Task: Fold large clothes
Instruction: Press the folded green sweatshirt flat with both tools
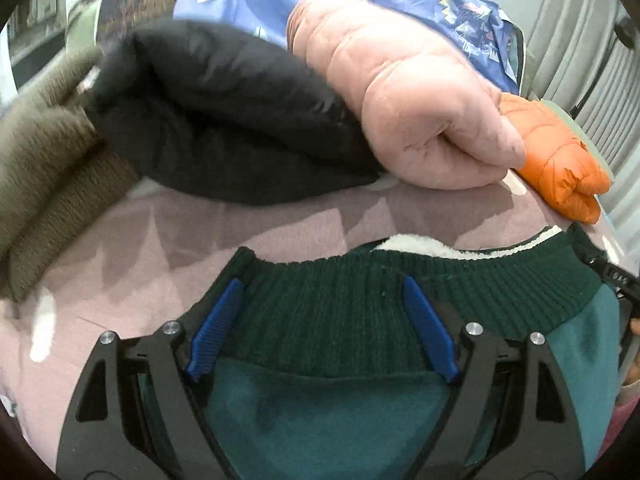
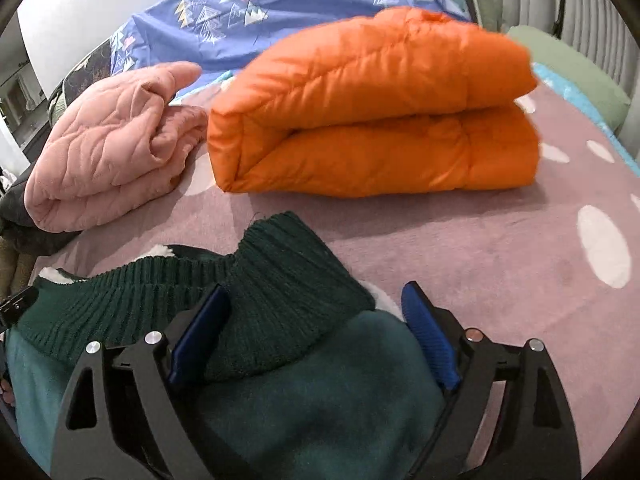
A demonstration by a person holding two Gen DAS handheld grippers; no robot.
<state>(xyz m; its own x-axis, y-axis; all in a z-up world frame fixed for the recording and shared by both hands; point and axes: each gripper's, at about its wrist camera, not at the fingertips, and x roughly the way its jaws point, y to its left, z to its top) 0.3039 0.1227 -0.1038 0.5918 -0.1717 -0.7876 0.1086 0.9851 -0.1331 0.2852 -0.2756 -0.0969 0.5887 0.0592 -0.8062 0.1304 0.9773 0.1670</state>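
A teal jacket (image 1: 320, 412) with a dark green ribbed hem (image 1: 332, 304) and white fleece lining (image 1: 416, 246) lies on the pink bed cover (image 1: 132, 248). My left gripper (image 1: 324, 300) is open, its blue pads (image 1: 218, 328) standing on either side of the ribbed hem. My right gripper (image 2: 318, 304) is open over the same jacket (image 2: 320, 400), with a bunched ribbed corner (image 2: 288, 280) between its blue pads (image 2: 426, 332).
Folded clothes lie at the far side: an orange puffer (image 2: 372, 120), a pink quilted jacket (image 2: 108, 148), a black jacket (image 1: 224, 120) and an olive knit (image 1: 44, 176). A blue patterned sheet (image 2: 256, 12) lies behind. The spotted pink cover (image 2: 520, 248) extends right.
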